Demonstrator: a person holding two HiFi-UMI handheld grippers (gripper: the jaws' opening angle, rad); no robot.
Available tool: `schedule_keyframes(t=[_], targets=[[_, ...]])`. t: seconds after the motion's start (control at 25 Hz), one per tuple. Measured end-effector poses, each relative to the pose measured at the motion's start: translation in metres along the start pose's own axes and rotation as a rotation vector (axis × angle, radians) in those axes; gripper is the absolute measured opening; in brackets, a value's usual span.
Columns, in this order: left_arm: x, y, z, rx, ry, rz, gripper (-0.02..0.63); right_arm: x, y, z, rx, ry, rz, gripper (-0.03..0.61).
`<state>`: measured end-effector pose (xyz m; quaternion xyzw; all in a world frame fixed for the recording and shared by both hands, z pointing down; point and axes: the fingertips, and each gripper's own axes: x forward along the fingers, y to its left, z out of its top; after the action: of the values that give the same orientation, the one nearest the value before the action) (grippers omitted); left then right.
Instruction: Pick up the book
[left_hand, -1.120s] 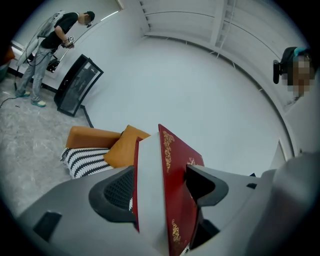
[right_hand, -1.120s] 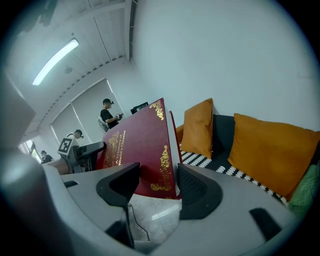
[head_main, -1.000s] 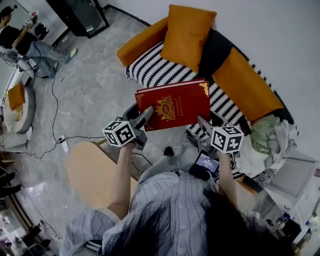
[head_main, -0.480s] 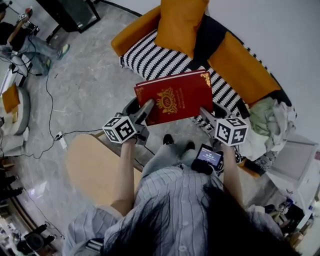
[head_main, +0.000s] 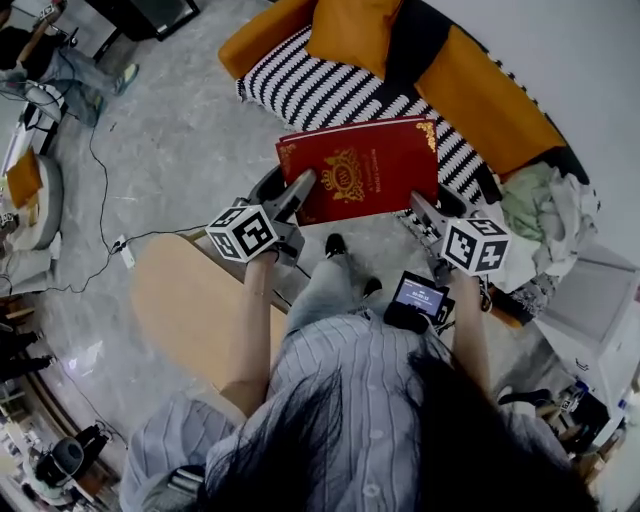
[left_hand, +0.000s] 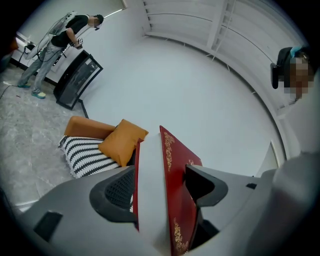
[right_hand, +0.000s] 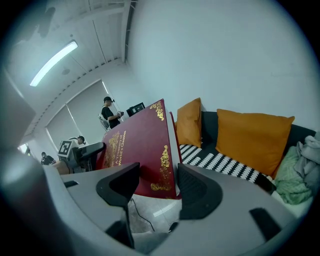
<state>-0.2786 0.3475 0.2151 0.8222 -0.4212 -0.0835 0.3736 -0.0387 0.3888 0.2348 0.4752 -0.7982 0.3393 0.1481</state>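
Observation:
A large red book (head_main: 360, 170) with gold ornament on its cover is held in the air in front of the person, above the floor and in front of the sofa. My left gripper (head_main: 300, 190) is shut on its lower left corner; in the left gripper view the book (left_hand: 172, 165) stands edge-on, clamped between the left gripper's (left_hand: 160, 187) two jaws. My right gripper (head_main: 421, 205) is shut on the lower right corner; in the right gripper view the cover (right_hand: 135, 145) leans left between the right gripper's (right_hand: 157, 182) jaws.
A black-and-white striped sofa (head_main: 320, 90) with orange cushions (head_main: 350, 30) lies behind the book. A heap of clothes (head_main: 545, 215) is at its right end, and a white box (head_main: 600, 330) stands further right. A round wooden table (head_main: 180, 300) is at lower left. Cables (head_main: 100, 170) cross the floor.
The book and both grippers have shifted a little right and up in the head view, still clamped at both corners. The sofa has slid toward the top edge.

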Motion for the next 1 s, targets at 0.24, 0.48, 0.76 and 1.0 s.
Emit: schedule_keyframes(t=[0.24, 0.48, 0.76, 1.0], targets=[[-0.011, -0.042, -0.034, 0.014, -0.004, 0.008, 0.325, -0.047, -0.015, -0.024, 0.007, -0.011, 0.012, 0.252], [-0.031, -0.077, -0.07, 0.025, -0.014, 0.03, 0.325, -0.087, -0.024, -0.051, -0.002, -0.017, 0.036, 0.25], [-0.057, -0.113, -0.106, 0.043, -0.029, 0.044, 0.325, -0.131, -0.028, -0.084, 0.001, -0.036, 0.052, 0.25], [-0.108, -0.142, -0.138, 0.069, -0.067, 0.049, 0.325, -0.172, -0.008, -0.124, -0.022, -0.06, 0.079, 0.25]])
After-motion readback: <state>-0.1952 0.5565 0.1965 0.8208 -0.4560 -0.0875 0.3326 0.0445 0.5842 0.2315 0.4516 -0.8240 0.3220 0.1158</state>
